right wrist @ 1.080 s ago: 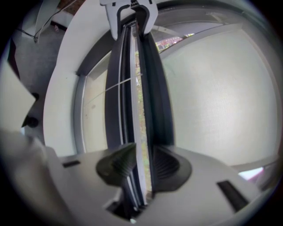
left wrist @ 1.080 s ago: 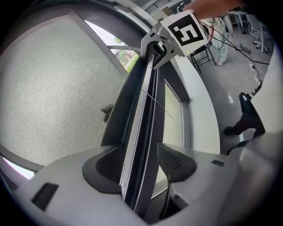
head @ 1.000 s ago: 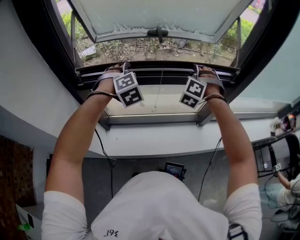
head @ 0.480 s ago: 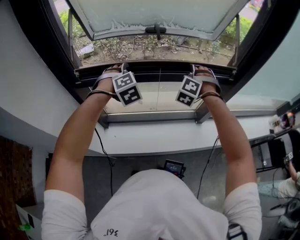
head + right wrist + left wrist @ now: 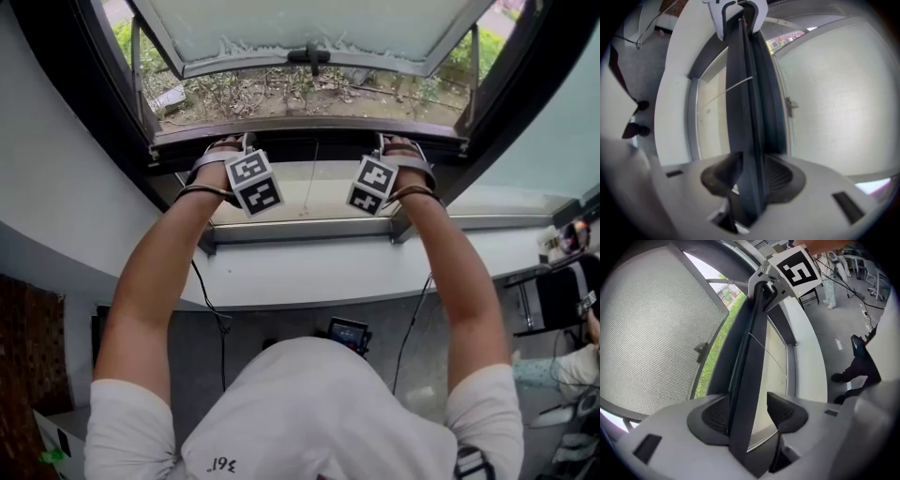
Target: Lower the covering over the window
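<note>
The covering's dark bottom rail [image 5: 309, 139] runs across the window opening, above the lower glass pane [image 5: 309, 192]. My left gripper [image 5: 225, 143] and right gripper [image 5: 400, 141] both sit on it, the hands hiding their tips in the head view. In the left gripper view the rail [image 5: 754, 348] passes between the left gripper's [image 5: 749, 416] jaws, against one pad with a slit of light before the other. In the right gripper view the rail [image 5: 745, 93] fills most of the right gripper's [image 5: 750, 176] gap; its jaws have just been opening.
The frosted sash [image 5: 309, 33] is swung outward, its handle [image 5: 309, 58] above the rail. A thin cord [image 5: 312, 173] hangs at the middle. A white sill [image 5: 309, 272] lies below. On the floor are a dark device [image 5: 349, 333] and cables [image 5: 211, 300]. A person [image 5: 586, 356] sits at far right.
Both hands and the rail between them have sunk a little toward the sill. More of the outdoor ground shows above the rail.
</note>
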`<state>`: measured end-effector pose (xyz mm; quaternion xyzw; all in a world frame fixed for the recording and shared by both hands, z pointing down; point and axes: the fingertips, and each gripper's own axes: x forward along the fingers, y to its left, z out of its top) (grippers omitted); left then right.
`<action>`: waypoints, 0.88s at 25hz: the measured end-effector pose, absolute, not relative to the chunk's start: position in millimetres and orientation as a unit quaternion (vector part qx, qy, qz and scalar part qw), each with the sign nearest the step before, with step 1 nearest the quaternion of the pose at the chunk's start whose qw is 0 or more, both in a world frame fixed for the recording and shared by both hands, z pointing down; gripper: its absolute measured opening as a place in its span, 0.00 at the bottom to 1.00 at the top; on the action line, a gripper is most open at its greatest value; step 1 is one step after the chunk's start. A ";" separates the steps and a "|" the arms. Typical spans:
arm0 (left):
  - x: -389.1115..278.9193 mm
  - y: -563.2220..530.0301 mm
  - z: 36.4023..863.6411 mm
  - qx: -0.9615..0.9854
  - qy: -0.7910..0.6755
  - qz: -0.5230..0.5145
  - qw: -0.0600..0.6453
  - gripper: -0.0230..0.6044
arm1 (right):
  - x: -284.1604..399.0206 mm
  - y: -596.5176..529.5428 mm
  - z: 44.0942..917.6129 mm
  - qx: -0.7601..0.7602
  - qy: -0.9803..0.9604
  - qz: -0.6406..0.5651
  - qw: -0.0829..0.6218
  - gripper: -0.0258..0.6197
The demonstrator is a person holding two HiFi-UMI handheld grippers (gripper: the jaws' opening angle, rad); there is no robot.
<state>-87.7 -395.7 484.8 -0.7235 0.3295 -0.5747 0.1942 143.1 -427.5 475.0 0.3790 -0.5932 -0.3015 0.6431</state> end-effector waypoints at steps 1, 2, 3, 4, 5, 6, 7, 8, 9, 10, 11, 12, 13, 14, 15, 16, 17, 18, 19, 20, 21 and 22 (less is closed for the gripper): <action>-87.8 -395.7 486.5 -0.723 0.329 -0.576 0.194 0.43 | 143.1 -427.6 476.6 0.379 -0.593 -0.301 0.644 0.25; -87.8 -395.8 487.8 -0.723 0.328 -0.576 0.194 0.43 | 143.2 -427.6 478.0 0.378 -0.593 -0.301 0.644 0.25; -87.9 -395.9 488.5 -0.723 0.328 -0.576 0.194 0.43 | 143.4 -427.6 478.7 0.378 -0.592 -0.301 0.645 0.26; -88.1 -396.0 488.6 -0.723 0.327 -0.576 0.194 0.43 | 143.4 -427.7 478.8 0.378 -0.592 -0.301 0.645 0.26; -88.5 -396.3 488.2 -0.724 0.327 -0.576 0.194 0.43 | 143.0 -428.0 478.5 0.378 -0.592 -0.301 0.645 0.26; -88.8 -396.6 487.9 -0.724 0.326 -0.576 0.194 0.43 | 142.6 -428.5 478.3 0.378 -0.592 -0.301 0.645 0.26; -88.8 -397.1 487.8 -0.724 0.326 -0.576 0.194 0.43 | 142.5 -429.1 478.3 0.378 -0.591 -0.301 0.646 0.26; -88.7 -397.5 488.0 -0.724 0.327 -0.576 0.194 0.43 | 142.6 -429.7 478.6 0.379 -0.590 -0.300 0.646 0.26; -88.5 -398.0 488.4 -0.724 0.326 -0.577 0.194 0.43 | 142.9 -430.4 479.0 0.378 -0.589 -0.300 0.647 0.26; -88.5 -398.5 488.9 -0.723 0.326 -0.577 0.194 0.43 | 143.1 -431.0 479.5 0.378 -0.589 -0.300 0.648 0.26; -88.5 -399.0 489.5 -0.723 0.325 -0.577 0.194 0.43 | 143.1 -431.4 480.1 0.377 -0.589 -0.299 0.649 0.26; -88.6 -399.3 490.6 -0.723 0.324 -0.578 0.194 0.43 | 143.1 -431.5 481.0 0.376 -0.589 -0.298 0.650 0.26; -88.7 -399.5 492.1 -0.723 0.323 -0.579 0.194 0.43 | 142.9 -431.4 482.4 0.375 -0.589 -0.297 0.651 0.26; -88.8 -399.5 493.9 -0.723 0.323 -0.580 0.194 0.43 | 142.7 -431.4 484.2 0.375 -0.589 -0.297 0.651 0.26; -88.8 -399.6 495.4 -0.723 0.322 -0.580 0.194 0.43 | 142.7 -431.5 485.9 0.376 -0.589 -0.296 0.652 0.26; -88.6 -399.9 496.5 -0.723 0.321 -0.580 0.194 0.43 | 143.1 -431.8 487.1 0.377 -0.588 -0.296 0.652 0.26; -88.3 -400.4 496.7 -0.724 0.320 -0.580 0.194 0.43 | 143.5 -432.6 487.1 0.378 -0.587 -0.297 0.652 0.26; -88.3 -400.9 496.2 -0.725 0.319 -0.580 0.193 0.43 | 143.6 -433.6 486.4 0.378 -0.586 -0.298 0.651 0.26; -88.6 -401.3 495.6 -0.726 0.317 -0.580 0.192 0.43 | 143.1 -434.5 485.4 0.379 -0.587 -0.299 0.650 0.26; -89.0 -401.3 495.2 -0.726 0.317 -0.579 0.192 0.43 | 142.5 -435.1 484.7 0.381 -0.587 -0.300 0.648 0.26; -89.0 -401.1 495.2 -0.726 0.317 -0.579 0.193 0.43 | 142.4 -435.3 484.5 0.384 -0.587 -0.300 0.646 0.26; -88.7 -400.7 495.4 -0.726 0.318 -0.578 0.195 0.43 | 142.6 -434.8 484.8 0.387 -0.587 -0.300 0.645 0.26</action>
